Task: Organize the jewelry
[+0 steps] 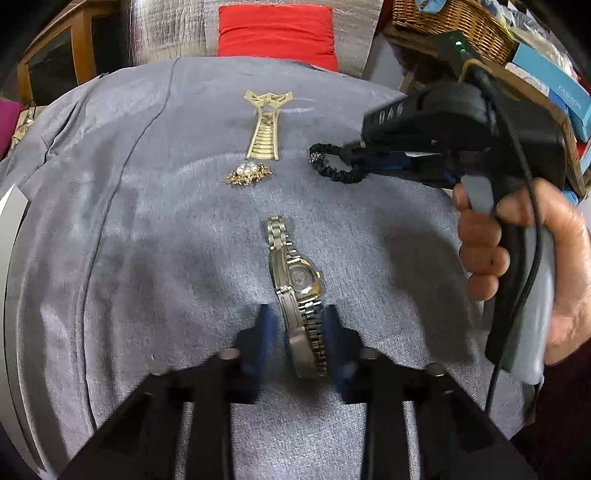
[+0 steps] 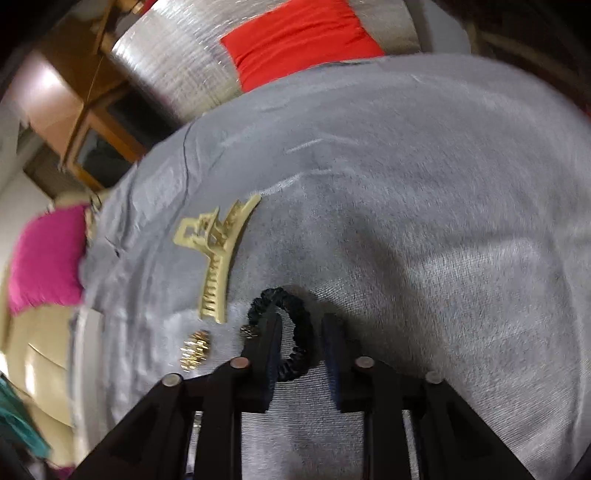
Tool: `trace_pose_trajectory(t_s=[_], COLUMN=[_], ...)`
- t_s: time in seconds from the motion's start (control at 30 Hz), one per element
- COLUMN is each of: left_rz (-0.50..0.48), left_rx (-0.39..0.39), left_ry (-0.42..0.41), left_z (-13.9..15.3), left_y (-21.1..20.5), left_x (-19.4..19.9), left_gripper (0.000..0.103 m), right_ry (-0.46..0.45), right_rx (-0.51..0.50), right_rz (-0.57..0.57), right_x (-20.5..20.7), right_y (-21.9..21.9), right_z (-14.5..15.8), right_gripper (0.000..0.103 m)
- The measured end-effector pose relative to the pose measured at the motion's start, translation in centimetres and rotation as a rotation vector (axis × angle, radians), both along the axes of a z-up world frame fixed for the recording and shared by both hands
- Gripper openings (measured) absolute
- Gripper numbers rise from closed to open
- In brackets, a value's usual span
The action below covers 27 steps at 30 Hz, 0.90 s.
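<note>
Grey velvety cloth [image 1: 147, 229] covers the tabletop, with a red cushion [image 1: 277, 35] behind it and a wicker basket [image 1: 454, 26] off to one side. A silver wristwatch [image 1: 295, 280] lies on the cloth, and the left hand-held gripper [image 1: 297, 339] has its jaws drawn in around the near part of the band, the blue pads [image 1: 332, 332] at or very near the links. Farther back sit a cream hair claw clip [image 1: 266, 125] and a gold brooch with pearls [image 1: 249, 173], close together. To their right the right hand-held gripper [image 2: 299, 354], gripped by a person's hand [image 1: 524, 266], straddles a black scrunchie [image 2: 291, 325]; whether its pads press the fabric cannot be told.
</note>
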<state>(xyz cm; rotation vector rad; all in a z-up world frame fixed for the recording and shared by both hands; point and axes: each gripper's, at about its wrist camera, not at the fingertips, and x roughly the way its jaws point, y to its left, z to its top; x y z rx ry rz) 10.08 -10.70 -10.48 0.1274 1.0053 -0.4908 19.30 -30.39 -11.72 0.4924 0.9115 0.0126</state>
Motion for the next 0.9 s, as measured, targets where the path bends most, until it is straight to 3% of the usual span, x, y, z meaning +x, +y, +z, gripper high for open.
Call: trace_pose_trajectory(t_s=[0.03,0.17,0.33,0.9], left_rz=[0.002,-0.002,0.004,0.037], left_rx=[-0.014,-0.020,0.016,0.085], left_ry=[0.005,-0.031,-0.103,-0.213], left_z=[0.1,1.0,2.0,3.9], left_y=[0.3,0.6,1.3,5.7], left_x=[0.2,-0.2,-0.9,-3.8], left_gripper=[0.018,0.005,0.004,0.004], right_ry=[0.002,-0.012,-0.049,-0.112], right_rx=[-0.049,-0.064,-0.060,-0.021], right_rz=[0.009,0.010,0.026,0.073], right_x=[0.0,-0.4,-1.5,-8.7], right_y=[0.5,0.7,1.2,3.7], right_z=[0.0,0.5,2.0,5.0], right_gripper=[0.011,0.010,0.010,0.010])
